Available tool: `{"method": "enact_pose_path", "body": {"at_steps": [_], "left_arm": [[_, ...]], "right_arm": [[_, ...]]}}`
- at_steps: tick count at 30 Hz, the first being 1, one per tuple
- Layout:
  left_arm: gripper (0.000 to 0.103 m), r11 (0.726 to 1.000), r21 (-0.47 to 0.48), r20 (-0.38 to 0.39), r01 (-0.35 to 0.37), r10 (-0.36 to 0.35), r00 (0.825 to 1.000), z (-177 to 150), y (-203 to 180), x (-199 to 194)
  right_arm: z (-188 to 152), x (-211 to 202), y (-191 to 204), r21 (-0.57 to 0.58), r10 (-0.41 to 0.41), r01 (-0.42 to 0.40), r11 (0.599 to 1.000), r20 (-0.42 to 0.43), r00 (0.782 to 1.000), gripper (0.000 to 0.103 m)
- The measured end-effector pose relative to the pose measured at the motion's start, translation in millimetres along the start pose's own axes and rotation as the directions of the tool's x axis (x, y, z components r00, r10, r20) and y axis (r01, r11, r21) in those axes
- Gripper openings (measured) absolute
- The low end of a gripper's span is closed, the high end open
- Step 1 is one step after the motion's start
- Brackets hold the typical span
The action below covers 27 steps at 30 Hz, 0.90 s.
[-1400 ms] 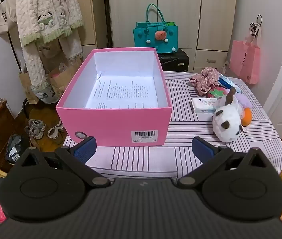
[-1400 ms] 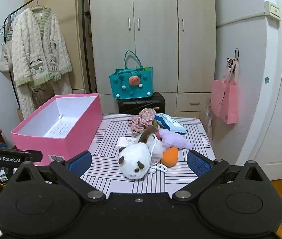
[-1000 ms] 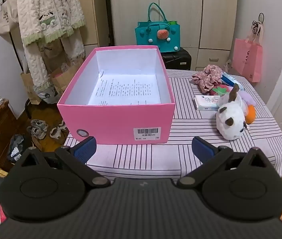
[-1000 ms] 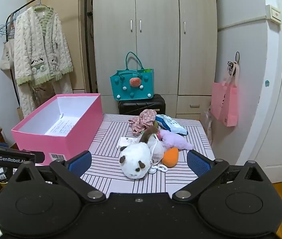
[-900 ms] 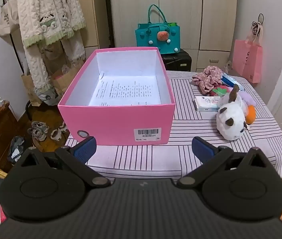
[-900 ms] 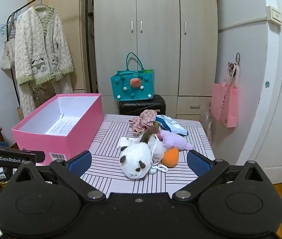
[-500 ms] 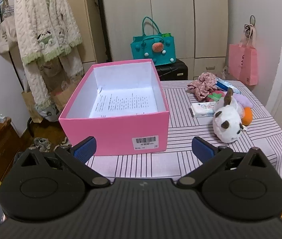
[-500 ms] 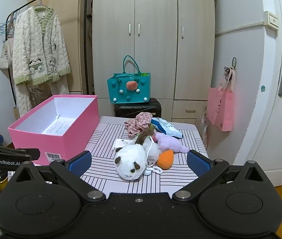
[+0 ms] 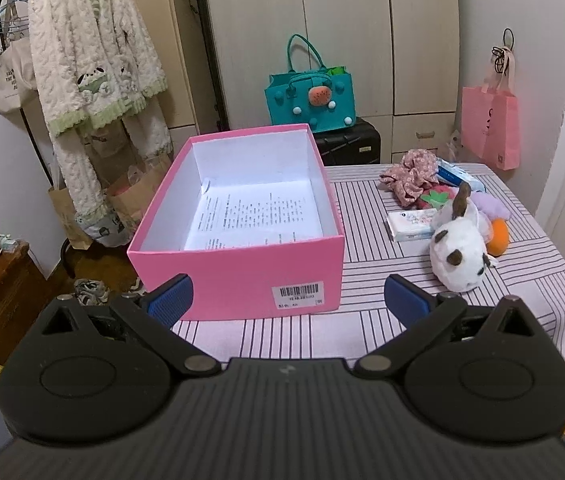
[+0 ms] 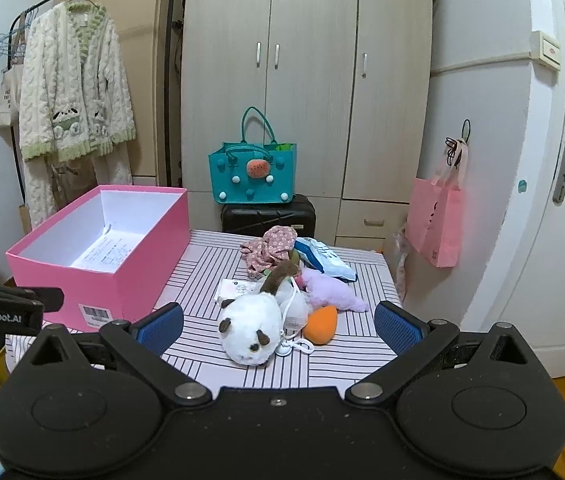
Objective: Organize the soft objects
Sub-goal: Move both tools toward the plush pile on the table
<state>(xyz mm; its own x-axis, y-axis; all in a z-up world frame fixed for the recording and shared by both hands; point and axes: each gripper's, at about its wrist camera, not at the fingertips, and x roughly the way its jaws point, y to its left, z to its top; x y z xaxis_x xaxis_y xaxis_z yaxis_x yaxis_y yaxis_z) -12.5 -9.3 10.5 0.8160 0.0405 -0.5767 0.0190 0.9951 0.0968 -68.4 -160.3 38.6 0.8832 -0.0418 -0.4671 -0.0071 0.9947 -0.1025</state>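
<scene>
The left gripper [image 9: 288, 300] is held in the air in front of the table [image 9: 362, 332], with its jaws spread wide and nothing between them. The right gripper [image 10: 278, 326] is held the same way, its jaws wide and empty, and it is pointed toward the heap of soft things.

A pink box [image 9: 242, 272] is placed on the left part of the table, open at the top. Only a printed sheet of paper [image 9: 254, 220] is seen lying on its bottom.

The soft things are gathered on the right part of the table, apart from the box. A white plush toy [image 10: 250, 334] with dark spots is lying nearest to the grippers. An orange soft piece [image 10: 320, 324] is touching it, and a purple plush [image 10: 330, 292] is lying just behind. A flowered cloth [image 10: 270, 248] is crumpled at the far side, beside a blue and white packet [image 10: 322, 260]. A small tissue pack [image 9: 410, 224] is lying between the box and the white toy.
</scene>
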Motion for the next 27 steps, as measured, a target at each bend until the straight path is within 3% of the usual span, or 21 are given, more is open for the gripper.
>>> {"method": "enact_pose_path", "body": {"at_steps": [14, 27], "left_arm": [[0.103, 0.999, -0.053, -0.037, -0.012, 0.01, 0.999, -1.7, 8.4, 12.6], [0.103, 0.999, -0.038, 0.0, -0.021, 0.021, 1.0, -4.5, 4.9, 11.1]], "right_arm": [[-0.3, 6.1, 0.4, 0.048, 0.054, -0.052, 0.997, -0.033, 0.998, 0.103], [-3.1, 10.6, 0.8, 0.056, 0.05, -0.046, 0.997, -0.065, 0.997, 0.103]]}}
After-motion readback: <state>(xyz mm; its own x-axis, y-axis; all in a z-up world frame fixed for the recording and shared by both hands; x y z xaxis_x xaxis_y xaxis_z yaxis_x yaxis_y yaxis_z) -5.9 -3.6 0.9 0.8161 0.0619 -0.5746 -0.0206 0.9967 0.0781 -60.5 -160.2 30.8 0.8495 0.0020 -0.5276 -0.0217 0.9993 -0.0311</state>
